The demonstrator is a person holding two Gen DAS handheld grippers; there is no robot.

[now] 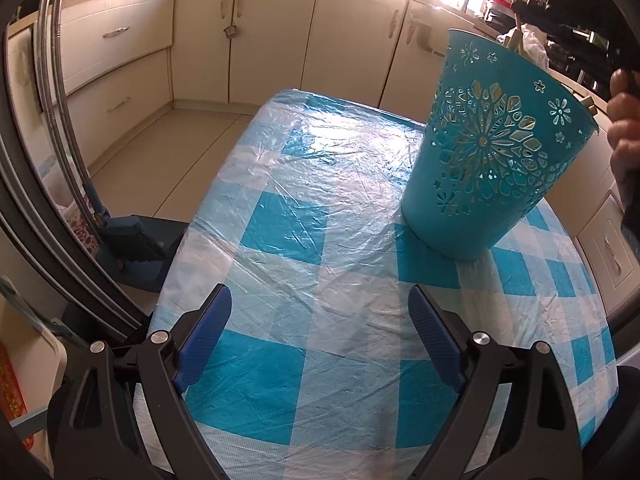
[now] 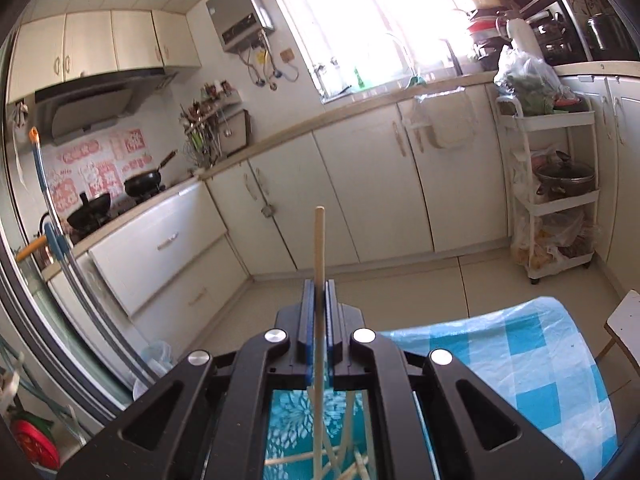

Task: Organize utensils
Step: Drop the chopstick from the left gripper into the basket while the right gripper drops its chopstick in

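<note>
one chopstick (image 2: 319, 264) is clamped in my right claw (image 2: 319, 292), the blue pads pressed flat against it on both sides. its long axis runs nearly straight up and down in the right wrist view: the squared top end points up and away from me toward the far cabinets (image 2: 360, 188), and the lower part drops back between the claw's black arms toward the teal basket (image 2: 288, 432) underneath. it tilts only slightly off upright.

below that claw, looking down through the frame of the gripper, i see into the basket. several more pale chopsticks (image 2: 348, 440) lie inside it, crossing one another at loose angles, some leaning against the wall, some lying flatter. i cannot count them exactly.

my left claw (image 1: 320, 340) is spread wide, nothing between its blue pads, hanging over the near part of the checked tablecloth (image 1: 304, 216). from this side the basket (image 1: 492, 160) sits on the right part of the table, its flower cut-outs facing me, wider at the rim than at the base. it leans to the right in this fisheye view. a couple of stick tips (image 1: 588, 106) just show at its rim on the right. at the far right edge a hand (image 1: 622, 128) is partly visible above the basket's rim.
</note>
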